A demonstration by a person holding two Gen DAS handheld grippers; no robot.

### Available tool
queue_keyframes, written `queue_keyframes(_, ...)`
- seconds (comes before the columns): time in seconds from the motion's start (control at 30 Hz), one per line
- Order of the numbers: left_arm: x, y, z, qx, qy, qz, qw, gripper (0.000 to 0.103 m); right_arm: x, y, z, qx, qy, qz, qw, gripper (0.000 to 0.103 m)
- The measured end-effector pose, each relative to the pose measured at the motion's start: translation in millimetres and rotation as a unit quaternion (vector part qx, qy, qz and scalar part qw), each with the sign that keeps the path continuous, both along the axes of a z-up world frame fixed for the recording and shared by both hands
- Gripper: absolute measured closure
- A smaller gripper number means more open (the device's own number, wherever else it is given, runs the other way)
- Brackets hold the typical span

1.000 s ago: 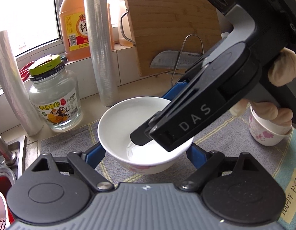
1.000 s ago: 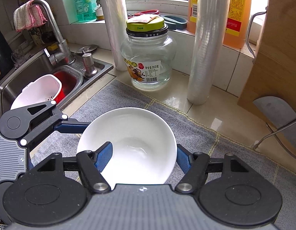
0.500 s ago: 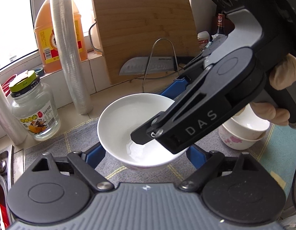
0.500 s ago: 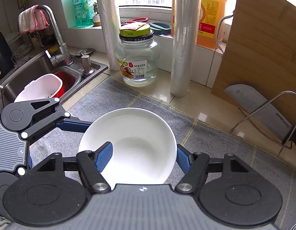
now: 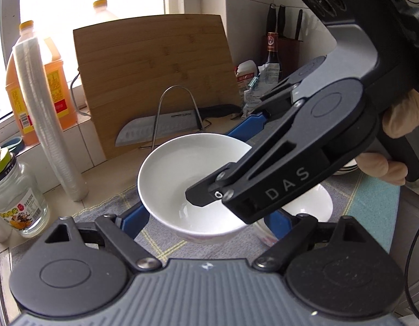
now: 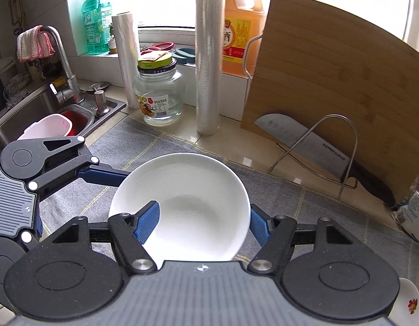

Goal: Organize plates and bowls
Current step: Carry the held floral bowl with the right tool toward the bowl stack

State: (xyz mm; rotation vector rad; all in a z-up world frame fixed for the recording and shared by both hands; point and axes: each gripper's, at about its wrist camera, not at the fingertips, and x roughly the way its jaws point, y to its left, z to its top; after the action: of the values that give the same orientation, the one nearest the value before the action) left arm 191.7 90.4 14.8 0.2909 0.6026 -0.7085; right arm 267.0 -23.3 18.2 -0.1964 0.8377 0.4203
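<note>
Two tongs carried one round white ceramic bowl (image 6: 182, 201): right tongs (image 6: 201, 222) pinching its wall, left tongs (image 5: 204, 212) clasping its sides, probably for steadiness.

A bamboo cutting board (image 6: 331, 92) leans behind a knife (image 6: 304, 146), beside a glass jar (image 6: 158, 95).

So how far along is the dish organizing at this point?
Partway. Done: a second bowl already sits at the right on the grey mat, apparently nested on one more. In hand: the white bowl, gripped by both the left gripper and the right gripper, one right finger inside its rim, apparently lifted off the mat. Left: setting it down, probably onto that stack.
</note>
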Motion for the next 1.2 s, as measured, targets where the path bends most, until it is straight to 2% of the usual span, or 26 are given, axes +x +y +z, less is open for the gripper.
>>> queue_keyframes(0.23,-4,-36,2,-0.005,0.007,-0.034,0.9994,0.013,-17,-40,6,-0.010,-0.005,-0.039,0.999,0.027)
queue_keyframes(0.57,-8,-71,-11,-0.008,0.040,-0.065,0.9971,0.013,-38,-77,-5,-0.013,0.010,-0.080,0.997,0.027)
queue_keyframes(1.2,-8,-82,-26,0.015,0.063,-0.068,0.9955,0.013,-44,-92,-31,0.001,0.044,-0.091,0.995,0.027)
